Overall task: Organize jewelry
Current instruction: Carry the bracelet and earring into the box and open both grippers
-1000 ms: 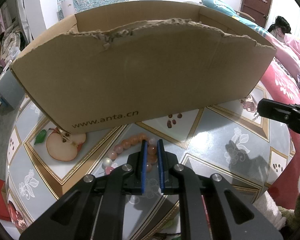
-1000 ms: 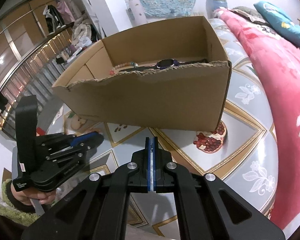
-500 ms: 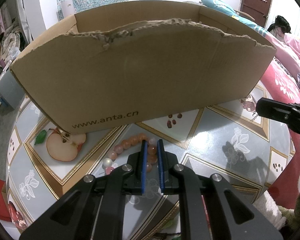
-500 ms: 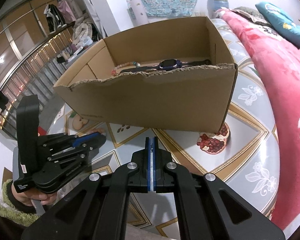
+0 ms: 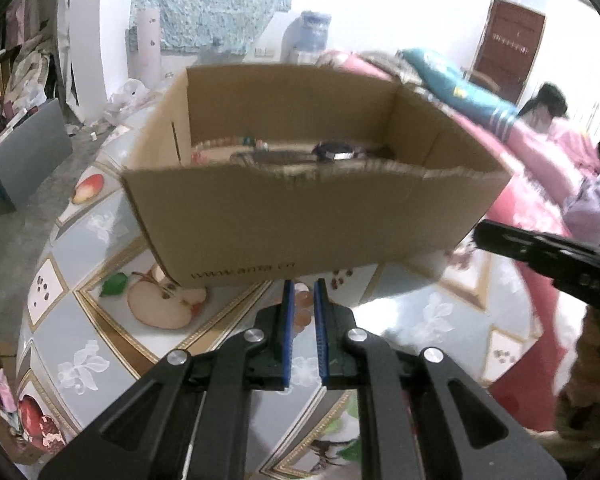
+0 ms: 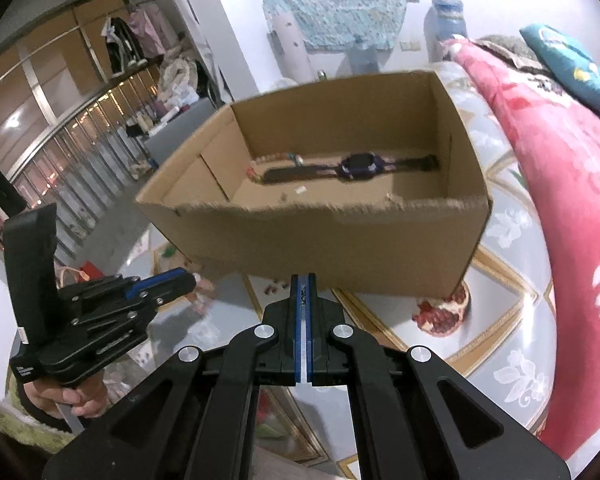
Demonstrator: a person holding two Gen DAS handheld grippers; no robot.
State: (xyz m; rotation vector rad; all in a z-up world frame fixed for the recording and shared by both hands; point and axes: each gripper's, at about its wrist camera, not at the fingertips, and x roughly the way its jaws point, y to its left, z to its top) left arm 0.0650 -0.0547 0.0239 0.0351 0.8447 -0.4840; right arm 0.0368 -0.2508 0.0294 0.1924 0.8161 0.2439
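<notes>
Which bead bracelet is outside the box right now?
The orange-pink bead bracelet, gripped in the left tool before the cardboard box; the other bracelet lies inside.

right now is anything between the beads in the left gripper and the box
Yes. The left gripper holds the beads low in front of the box, whose near wall stands between them and the inside. They must go over its torn top edge.
</notes>
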